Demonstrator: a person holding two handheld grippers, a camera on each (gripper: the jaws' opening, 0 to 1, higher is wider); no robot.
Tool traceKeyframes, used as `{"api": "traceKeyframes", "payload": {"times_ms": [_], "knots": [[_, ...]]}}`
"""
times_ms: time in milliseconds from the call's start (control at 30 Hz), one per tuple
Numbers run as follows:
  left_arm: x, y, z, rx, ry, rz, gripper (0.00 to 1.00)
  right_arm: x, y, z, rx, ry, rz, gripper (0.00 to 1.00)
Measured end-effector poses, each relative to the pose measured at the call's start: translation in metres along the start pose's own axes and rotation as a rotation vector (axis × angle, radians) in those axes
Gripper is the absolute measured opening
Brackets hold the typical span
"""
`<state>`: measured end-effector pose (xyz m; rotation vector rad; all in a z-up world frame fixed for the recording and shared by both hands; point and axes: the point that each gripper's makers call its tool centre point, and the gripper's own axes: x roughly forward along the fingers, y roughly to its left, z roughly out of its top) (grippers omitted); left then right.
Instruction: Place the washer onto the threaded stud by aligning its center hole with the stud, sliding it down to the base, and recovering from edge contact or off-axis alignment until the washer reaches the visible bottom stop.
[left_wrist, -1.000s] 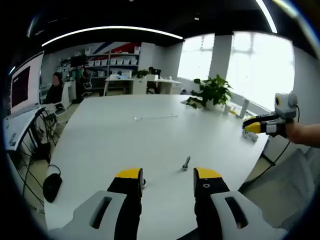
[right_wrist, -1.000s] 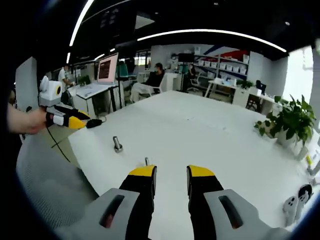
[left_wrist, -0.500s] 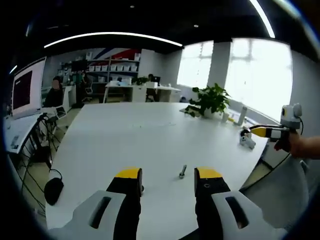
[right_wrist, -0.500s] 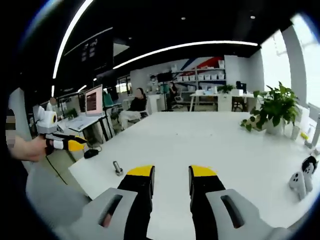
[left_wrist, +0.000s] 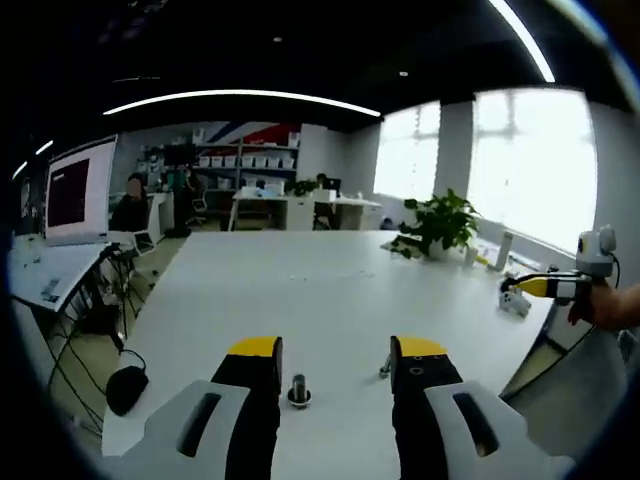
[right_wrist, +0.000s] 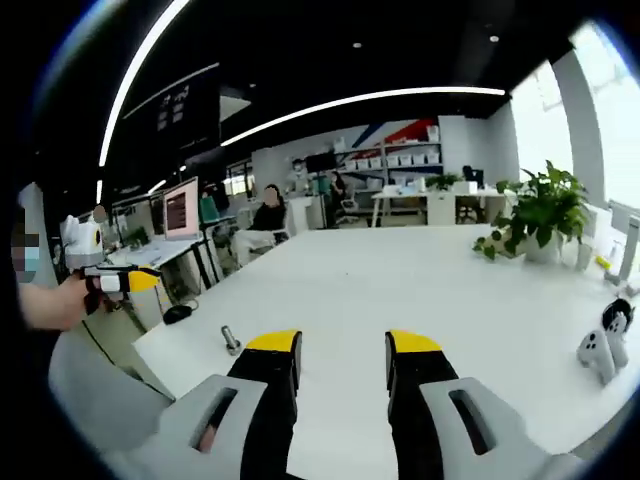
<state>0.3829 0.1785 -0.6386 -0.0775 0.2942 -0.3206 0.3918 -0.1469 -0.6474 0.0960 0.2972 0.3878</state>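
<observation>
The left tool stands with its jaws parted and nothing between them, hovering low over the near edge of the white table. Just beyond its left jaw a short threaded stud stands upright on a round base, and by the inner side of the right jaw lies a small slim metal piece, too small to say whether it is a second fastener or carries the washer. The wide gap seems set for a pick: both parts sit within the tool's reach, near the table's edge where the person can get at them.

The right tool also has its jaws well apart and empty, held above the table's corner. To its left the stud shows again as a small upright grey post, well clear of the jaws. The left tool appears at the far left of this view in a hand; the right tool appears at the far right of the left gripper view.

I cannot make out the washer itself with certainty, so the task looks barely begun.

A white controller lies at the table's far right, a potted plant beyond it. No lettering can be read anywhere; the monitor is too blurred.
</observation>
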Motion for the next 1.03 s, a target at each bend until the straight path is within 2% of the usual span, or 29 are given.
{"api": "traceKeyframes", "payload": {"times_ms": [67, 133, 267, 433, 533, 733, 1033], "knots": [[-0.004, 0.004, 0.005, 0.016, -0.012, 0.030, 0.41, 0.001, 0.001, 0.000, -0.009, 0.005, 0.000, 0.36], [-0.005, 0.006, 0.010, -0.004, -0.039, 0.033, 0.41, 0.002, 0.006, 0.001, -0.038, 0.001, 0.012, 0.36], [-0.006, 0.007, 0.009, 0.002, -0.037, 0.044, 0.41, 0.000, 0.009, 0.001, -0.102, 0.005, 0.008, 0.36], [-0.005, 0.004, 0.013, 0.016, -0.047, 0.036, 0.40, 0.003, 0.009, 0.002, -0.100, 0.010, 0.010, 0.36], [-0.003, 0.003, 0.007, 0.014, -0.027, 0.037, 0.40, 0.000, 0.013, 0.000, -0.117, 0.007, 0.018, 0.36], [-0.008, 0.013, 0.015, -0.025, -0.064, 0.056, 0.40, 0.003, 0.010, -0.002, -0.114, 0.023, 0.015, 0.36], [-0.007, 0.014, 0.015, -0.022, -0.069, 0.064, 0.40, 0.003, 0.008, 0.000, -0.109, 0.012, 0.009, 0.36]]}}
